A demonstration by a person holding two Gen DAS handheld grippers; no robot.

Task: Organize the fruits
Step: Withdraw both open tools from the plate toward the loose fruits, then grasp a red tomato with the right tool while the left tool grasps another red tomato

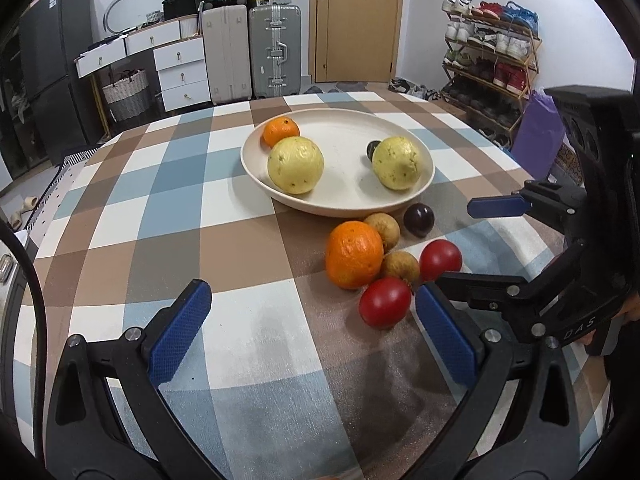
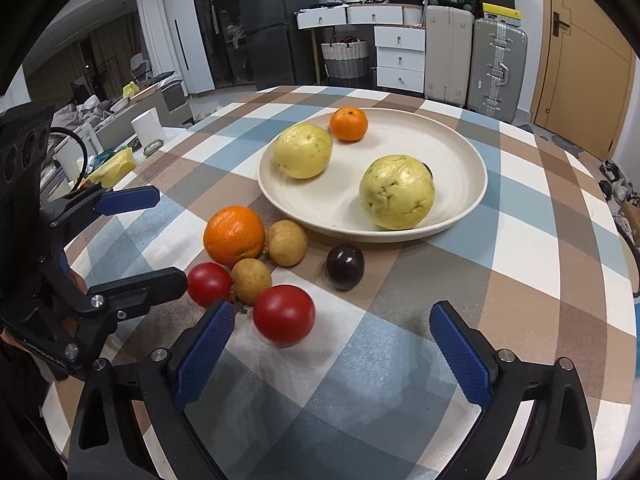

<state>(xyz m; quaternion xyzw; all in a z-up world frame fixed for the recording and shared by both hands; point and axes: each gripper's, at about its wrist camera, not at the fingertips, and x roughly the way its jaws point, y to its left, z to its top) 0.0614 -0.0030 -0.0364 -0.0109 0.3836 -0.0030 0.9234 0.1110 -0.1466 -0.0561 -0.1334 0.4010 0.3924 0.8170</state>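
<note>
A cream plate [image 1: 344, 204] [image 2: 472, 152] holds two yellow guavas [image 1: 295, 164] [image 2: 396, 192], a small orange [image 1: 281, 131] [image 2: 349, 123] and a dark plum [image 1: 373, 148] half hidden behind a guava. In front of the plate lie a big orange [image 1: 354, 254] [image 2: 234, 234], two brown fruits [image 1: 382, 230] [image 2: 287, 242], a dark plum [image 1: 419, 219] [image 2: 345, 266] and two red tomatoes [image 1: 385, 302] [image 2: 284, 314]. My left gripper [image 1: 312, 320] is open, its right finger beside a tomato. My right gripper [image 2: 332, 332] is open, with a tomato just inside its left finger.
The round table wears a checked cloth [image 1: 224, 240]. The right gripper [image 1: 480, 240] shows at the right of the left wrist view; the left gripper [image 2: 160, 236] shows at the left of the right wrist view. Suitcases, drawers and a shoe rack stand behind.
</note>
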